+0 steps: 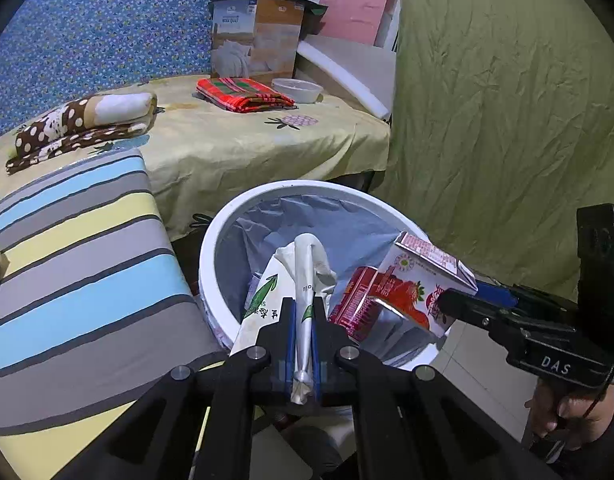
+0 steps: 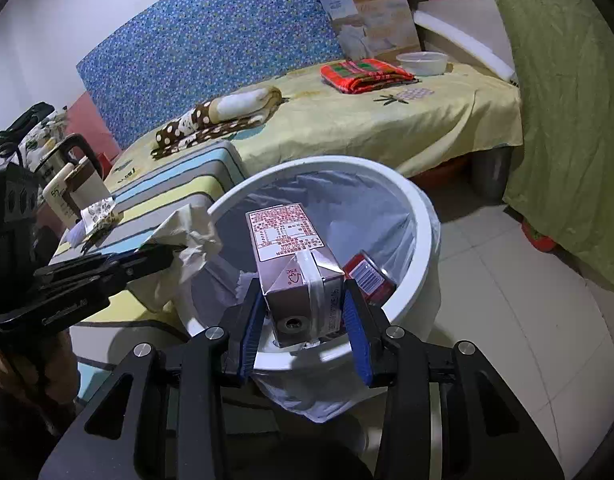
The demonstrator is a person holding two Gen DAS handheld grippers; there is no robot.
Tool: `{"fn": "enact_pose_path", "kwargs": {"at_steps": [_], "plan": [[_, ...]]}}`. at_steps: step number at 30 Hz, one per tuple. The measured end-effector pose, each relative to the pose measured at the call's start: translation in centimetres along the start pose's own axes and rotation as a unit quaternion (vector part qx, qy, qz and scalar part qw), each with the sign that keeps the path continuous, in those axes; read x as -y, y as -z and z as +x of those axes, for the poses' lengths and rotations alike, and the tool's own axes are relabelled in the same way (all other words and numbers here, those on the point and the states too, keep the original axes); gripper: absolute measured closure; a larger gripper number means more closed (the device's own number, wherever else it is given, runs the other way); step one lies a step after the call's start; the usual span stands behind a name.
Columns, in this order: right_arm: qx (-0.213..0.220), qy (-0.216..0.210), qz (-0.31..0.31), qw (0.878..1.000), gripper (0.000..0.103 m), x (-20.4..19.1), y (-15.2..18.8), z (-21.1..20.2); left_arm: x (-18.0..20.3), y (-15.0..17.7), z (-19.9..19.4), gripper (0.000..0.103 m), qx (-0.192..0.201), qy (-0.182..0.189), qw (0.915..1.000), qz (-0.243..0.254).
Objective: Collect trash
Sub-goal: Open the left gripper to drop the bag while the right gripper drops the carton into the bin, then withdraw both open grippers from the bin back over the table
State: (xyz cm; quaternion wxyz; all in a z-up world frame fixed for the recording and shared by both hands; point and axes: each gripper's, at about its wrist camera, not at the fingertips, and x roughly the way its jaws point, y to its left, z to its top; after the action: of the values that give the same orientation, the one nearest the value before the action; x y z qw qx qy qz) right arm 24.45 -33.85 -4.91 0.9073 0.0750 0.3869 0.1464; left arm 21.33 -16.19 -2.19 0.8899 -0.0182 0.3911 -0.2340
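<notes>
In the left wrist view, a crumpled wrapper [image 1: 303,280] is pinched by the left gripper [image 1: 303,320] directly above the bin [image 1: 211,240], while in the right wrist view a carton [image 2: 295,264], long axis pointing forward, is clamped by the right gripper [image 2: 303,312] over the same bin [image 2: 423,216].

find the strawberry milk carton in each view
Left wrist view: milk carton at right of centre, over the bin's right rim, held by the right tool.
Right wrist view: bottom centre, between the tool's blue pads.
Shared landmark: white trash bin.
</notes>
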Motion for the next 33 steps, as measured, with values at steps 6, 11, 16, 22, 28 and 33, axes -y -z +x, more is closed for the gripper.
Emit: {"fn": "enact_pose_path", "kwargs": {"at_steps": [6,11,16,22,28,33], "plan": [[-0.012,0.001,0.001,1.0,0.061,0.2,0.1,0.5,-0.1,0.0,0.7,0.095,-0.001,0.005,1.0,0.004],[-0.005,0.003,0.0,1.0,0.061,0.2,0.1,0.4,-0.4,-0.1,0.5,0.08,0.005,0.003,1.0,-0.003],[0.005,0.004,0.005,1.0,0.061,0.2,-0.1,-0.2,-0.9,-0.1,-0.4,0.075,0.014,0.0,0.9998,-0.013],[0.022,-0.004,0.001,1.0,0.061,-0.6,-0.5,-1.2,-1.6,0.4,-2.4,0.075,0.024,-0.003,0.9993,-0.027],[0.038,-0.029,-0.019,0.999,0.061,-2.9,-0.3,-2.3,-2.3,1.7,-5.4,0.075,0.038,-0.015,0.9984,-0.04],[0.043,-0.053,-0.038,0.997,0.061,-5.1,0.3,-2.7,-3.0,2.9,-7.8,0.075,0.048,-0.033,0.9971,-0.05]]}}
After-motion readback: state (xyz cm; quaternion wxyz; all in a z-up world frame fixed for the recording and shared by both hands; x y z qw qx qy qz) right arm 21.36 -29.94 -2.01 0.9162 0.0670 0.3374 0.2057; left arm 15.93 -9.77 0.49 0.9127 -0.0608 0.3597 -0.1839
